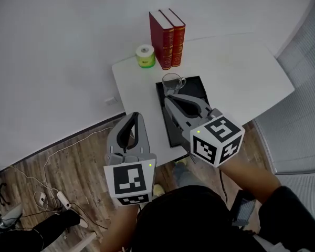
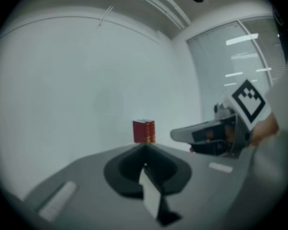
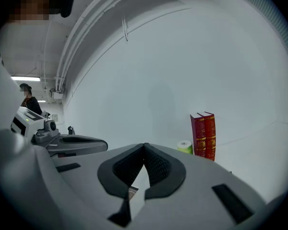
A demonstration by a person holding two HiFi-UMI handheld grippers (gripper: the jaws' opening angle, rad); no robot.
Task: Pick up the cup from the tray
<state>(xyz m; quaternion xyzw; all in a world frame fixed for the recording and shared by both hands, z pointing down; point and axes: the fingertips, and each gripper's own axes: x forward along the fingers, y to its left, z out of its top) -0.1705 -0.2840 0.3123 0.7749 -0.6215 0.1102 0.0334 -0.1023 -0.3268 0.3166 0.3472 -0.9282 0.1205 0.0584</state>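
Note:
A clear glass cup (image 1: pixel 172 82) with a handle stands at the far end of the black tray (image 1: pixel 198 87) on the white table (image 1: pixel 236 67). My right gripper (image 1: pixel 168 98) hovers over the tray just short of the cup, jaws shut and empty. My left gripper (image 1: pixel 136 115) hangs left of the table's near corner over the floor, also shut with nothing in it. Neither gripper view shows the cup; in each the jaws meet at the tip, for the left gripper (image 2: pixel 145 145) and for the right gripper (image 3: pixel 145 145).
Two red books (image 1: pixel 167 38) stand upright at the table's far edge, with a green and white roll (image 1: pixel 145 56) to their left. Cables and a power strip (image 1: pixel 60 198) lie on the wooden floor at the left. Window blinds (image 1: pixel 304 77) rise at the right.

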